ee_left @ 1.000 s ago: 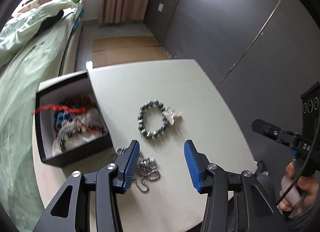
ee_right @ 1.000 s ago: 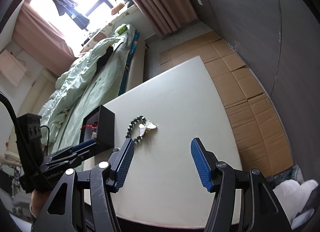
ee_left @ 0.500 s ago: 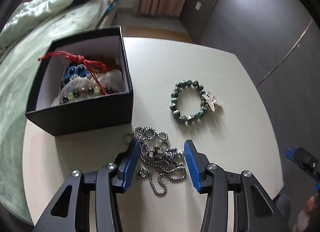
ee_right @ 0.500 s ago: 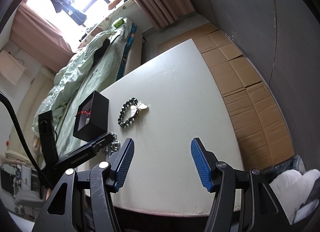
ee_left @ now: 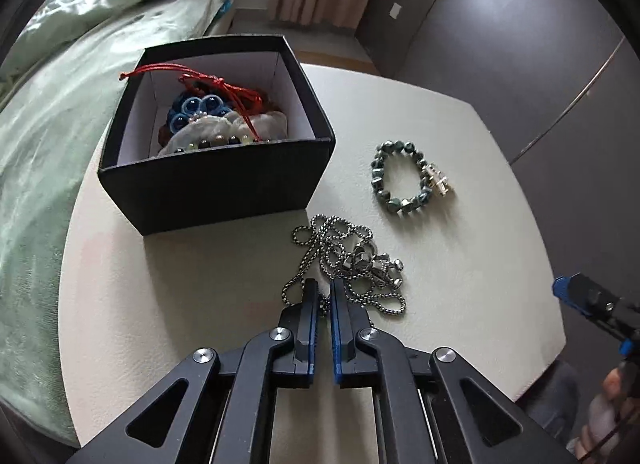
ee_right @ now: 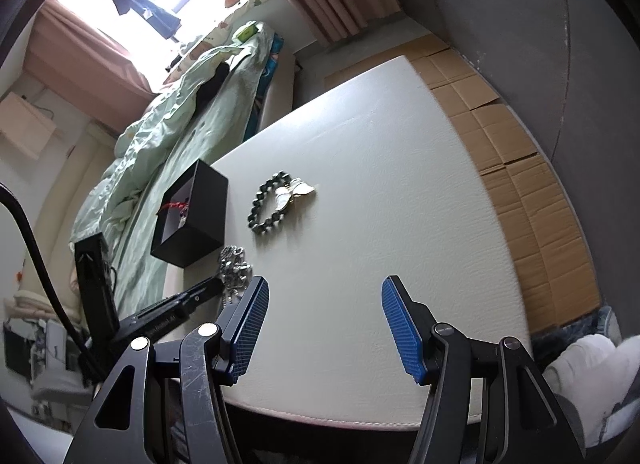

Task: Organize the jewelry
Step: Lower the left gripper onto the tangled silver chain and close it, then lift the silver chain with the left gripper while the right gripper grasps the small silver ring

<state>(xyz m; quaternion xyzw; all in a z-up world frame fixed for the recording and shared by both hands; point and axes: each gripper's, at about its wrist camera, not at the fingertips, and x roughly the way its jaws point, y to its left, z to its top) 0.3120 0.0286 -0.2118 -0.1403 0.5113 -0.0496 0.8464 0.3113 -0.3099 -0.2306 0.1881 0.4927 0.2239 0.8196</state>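
Note:
A tangled silver chain necklace (ee_left: 352,260) lies on the white table (ee_left: 200,284), just in front of a black open box (ee_left: 224,183) that holds beads and a red cord. My left gripper (ee_left: 323,284) is shut, its blue pads pinching the near strands of the chain. To the right lies a dark green bead bracelet (ee_left: 378,179) with a white butterfly charm (ee_left: 436,179). My right gripper (ee_right: 322,288) hangs open over bare table near the front edge, with nothing between its fingers. From there the bracelet (ee_right: 260,199), the box (ee_right: 208,207) and the chain (ee_right: 232,264) sit ahead to the left.
A bed with a pale green quilt (ee_left: 48,103) runs along the table's left side. Flattened cardboard (ee_right: 520,183) covers the floor to the right, below dark wall panels. A person's hand (ee_left: 608,416) holds the right gripper's handle beyond the table's right edge.
My left gripper has come down onto the chain, and its jaws have gone from wide apart to nearly touching around it. The right gripper has sunk slightly toward the table, still open.

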